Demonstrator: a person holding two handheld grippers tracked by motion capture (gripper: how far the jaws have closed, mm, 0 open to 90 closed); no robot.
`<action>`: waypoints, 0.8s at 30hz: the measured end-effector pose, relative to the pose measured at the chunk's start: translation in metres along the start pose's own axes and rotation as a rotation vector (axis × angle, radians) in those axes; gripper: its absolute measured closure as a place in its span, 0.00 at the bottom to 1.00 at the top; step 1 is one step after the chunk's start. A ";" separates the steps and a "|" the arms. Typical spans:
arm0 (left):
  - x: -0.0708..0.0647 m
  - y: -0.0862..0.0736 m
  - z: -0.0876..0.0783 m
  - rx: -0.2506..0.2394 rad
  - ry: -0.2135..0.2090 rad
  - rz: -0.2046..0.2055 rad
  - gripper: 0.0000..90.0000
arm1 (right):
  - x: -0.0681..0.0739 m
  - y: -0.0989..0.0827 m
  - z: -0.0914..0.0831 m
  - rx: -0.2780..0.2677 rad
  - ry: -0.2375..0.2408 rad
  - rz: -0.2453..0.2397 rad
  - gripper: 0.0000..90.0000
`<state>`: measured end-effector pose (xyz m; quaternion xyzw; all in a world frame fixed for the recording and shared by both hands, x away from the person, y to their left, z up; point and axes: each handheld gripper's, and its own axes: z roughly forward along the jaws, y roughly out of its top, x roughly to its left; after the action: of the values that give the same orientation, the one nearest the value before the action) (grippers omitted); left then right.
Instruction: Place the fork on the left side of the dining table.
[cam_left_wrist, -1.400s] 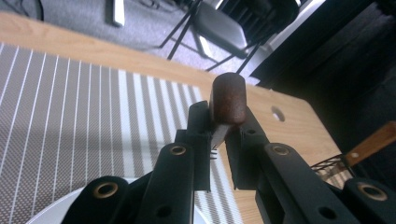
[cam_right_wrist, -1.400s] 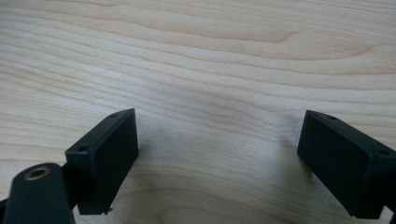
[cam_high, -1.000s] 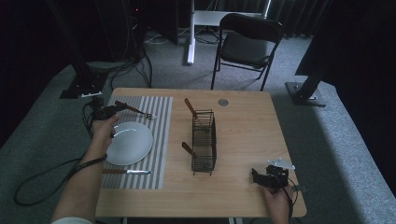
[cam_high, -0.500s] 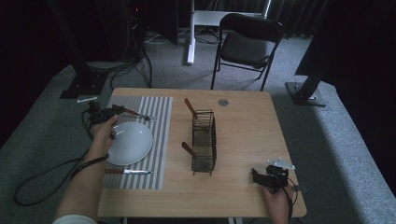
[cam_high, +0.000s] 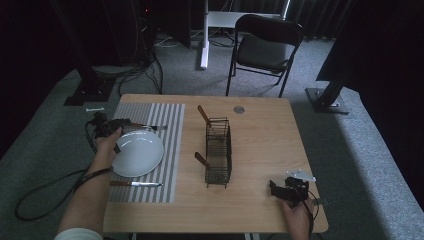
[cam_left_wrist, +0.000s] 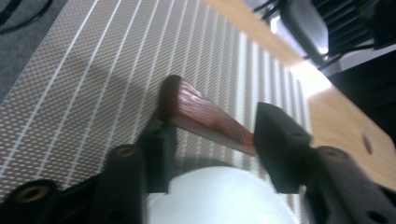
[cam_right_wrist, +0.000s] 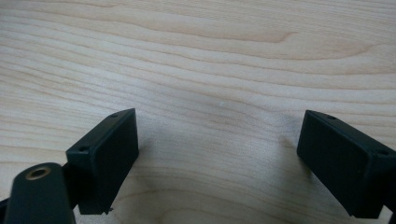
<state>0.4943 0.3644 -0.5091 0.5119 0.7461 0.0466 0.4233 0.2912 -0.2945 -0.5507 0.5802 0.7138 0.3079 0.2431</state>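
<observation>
A dim room with a grey carpet, a folding chair (cam_high: 267, 42) and a wooden table (cam_high: 260, 135) set for a meal. At the left, a striped placemat (cam_high: 165, 145) carries a white plate (cam_high: 137, 152), with a knife (cam_high: 135, 184) lying at the plate's near side. At the plate's far rim the left gripper (cam_high: 122, 123) hangs over a fork (cam_high: 145, 126); its jaws have just been opening and now stand spread, with the fork's red-brown wooden handle (cam_left_wrist: 205, 119) lying on the mat between them, the pads not pressing on it. Likely trouble here: pulling the hand back at an angle could catch the handle on a jaw and drag the fork askew, or clip the plate's rim just beside it and shove the plate toward the knife. At mid-table stands a wire rack (cam_high: 218, 152) holding two more wooden-handled utensils. At the right, near the table's front edge, the right gripper (cam_high: 280, 189) rests with jaws wide apart over bare wood, nothing between them; a careless sweep from there could knock the light rack over
</observation>
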 end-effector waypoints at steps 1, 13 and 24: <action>0.003 0.000 0.002 0.003 0.009 0.015 0.54 | 0.000 0.000 0.000 0.000 0.000 0.000 0.14; 0.011 0.001 0.013 0.000 0.101 0.017 0.43 | 0.000 0.000 0.000 0.000 0.000 0.000 0.14; -0.001 0.002 -0.002 -0.016 0.158 0.102 0.37 | 0.000 0.000 0.000 0.000 -0.001 0.001 0.14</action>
<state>0.4946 0.3653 -0.5066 0.5407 0.7496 0.1141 0.3642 0.2908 -0.2943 -0.5506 0.5809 0.7133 0.3077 0.2431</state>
